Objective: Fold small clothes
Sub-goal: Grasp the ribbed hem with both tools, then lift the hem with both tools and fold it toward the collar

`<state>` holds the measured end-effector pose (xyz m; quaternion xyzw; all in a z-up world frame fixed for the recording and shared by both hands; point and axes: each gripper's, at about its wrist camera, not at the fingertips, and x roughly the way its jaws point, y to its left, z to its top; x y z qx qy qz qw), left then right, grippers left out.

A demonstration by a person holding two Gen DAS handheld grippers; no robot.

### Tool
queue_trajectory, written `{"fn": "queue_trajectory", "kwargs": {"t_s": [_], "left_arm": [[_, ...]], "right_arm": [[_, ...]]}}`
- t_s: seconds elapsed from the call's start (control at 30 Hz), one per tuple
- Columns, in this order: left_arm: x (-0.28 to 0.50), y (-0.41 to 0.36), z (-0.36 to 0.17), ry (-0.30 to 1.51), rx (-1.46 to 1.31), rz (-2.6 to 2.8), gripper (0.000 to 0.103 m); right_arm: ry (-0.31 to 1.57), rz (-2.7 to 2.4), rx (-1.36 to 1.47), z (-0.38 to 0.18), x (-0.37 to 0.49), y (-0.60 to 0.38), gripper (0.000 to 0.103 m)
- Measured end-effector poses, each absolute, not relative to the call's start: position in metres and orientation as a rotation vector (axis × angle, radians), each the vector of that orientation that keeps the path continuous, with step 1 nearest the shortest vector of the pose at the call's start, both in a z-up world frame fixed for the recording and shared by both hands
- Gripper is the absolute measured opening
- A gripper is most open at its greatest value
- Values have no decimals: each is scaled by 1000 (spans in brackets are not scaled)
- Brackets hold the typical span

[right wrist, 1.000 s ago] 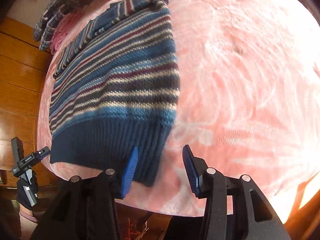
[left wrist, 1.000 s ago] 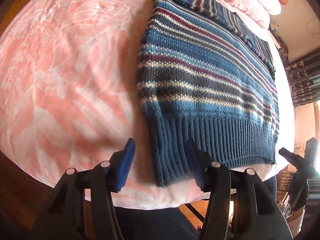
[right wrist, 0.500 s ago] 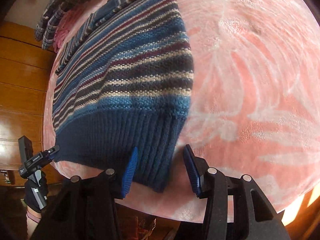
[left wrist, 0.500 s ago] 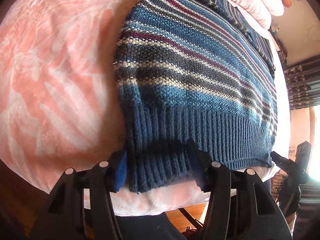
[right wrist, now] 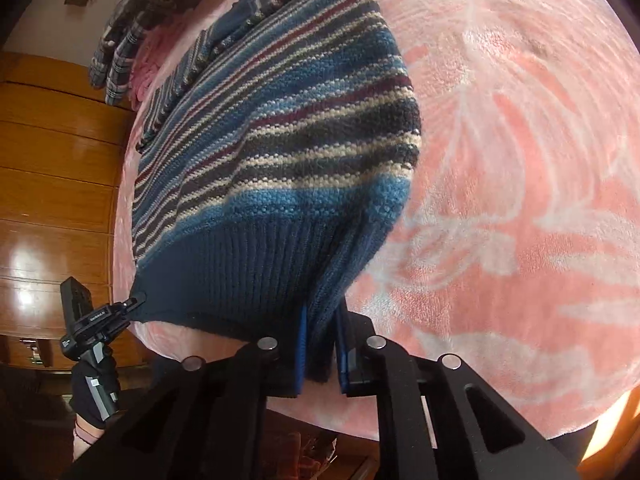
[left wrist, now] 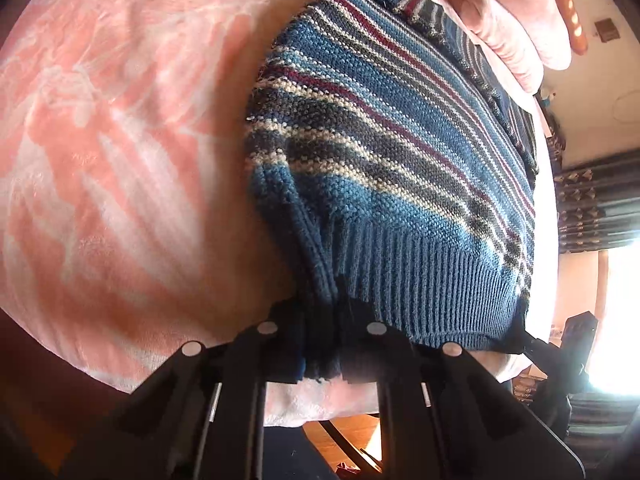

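Note:
A blue knit sweater [left wrist: 400, 160] with white, grey and maroon stripes lies on a pink blanket [left wrist: 120, 160]. My left gripper [left wrist: 322, 344] is shut on the left corner of its dark ribbed hem, and the knit bunches up between the jaws. In the right wrist view the same sweater [right wrist: 280, 140] rises from the blanket at its hem. My right gripper [right wrist: 320, 348] is shut on the right hem corner, with blue pads [right wrist: 301, 352] on either side of the fabric. Each view also shows the other gripper pinching the far corner: the right gripper [left wrist: 556, 356] and the left gripper [right wrist: 120, 310].
The pink leaf-patterned blanket [right wrist: 520, 160] covers the whole surface. A pink folded cloth [left wrist: 500, 20] lies beyond the sweater's collar, and plaid garments [right wrist: 116, 56] sit at the far corner. Wooden panelling [right wrist: 52, 180] stands on one side, a dark curtain [left wrist: 596, 208] on the other.
Both grippers moved forward onto the hem corners and closed on them. The hem now lifts off the blanket and the sweater's lower edge bunches.

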<state>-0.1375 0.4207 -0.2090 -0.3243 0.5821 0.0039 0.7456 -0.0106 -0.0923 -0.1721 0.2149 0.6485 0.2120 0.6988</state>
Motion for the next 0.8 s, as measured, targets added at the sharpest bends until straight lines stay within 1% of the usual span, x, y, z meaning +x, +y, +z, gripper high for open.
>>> {"fn": "queue_trajectory", "kwargs": {"t_s": [0.17,0.33,0.43,0.6,0.8], "left_arm": [[-142,424,-179,1177,-738,-23,9],[-126,428,-144,1074,-724,-48,9],[-109,433,-133,1033,-716,-54,9],[-69,442,-130,1017,-710,-56,9],[-19,450,-143,1028,-697,-65,9]], "right_arm": [[1372,560,618,-146,-8,-101,10],[1297,617,729,-115,18,-108,10],[1268,611,722,-102,41,-108,10],[1263,590,702,-95,85,-103,10],[1308,553,732,-117,140,-95,10]]}}
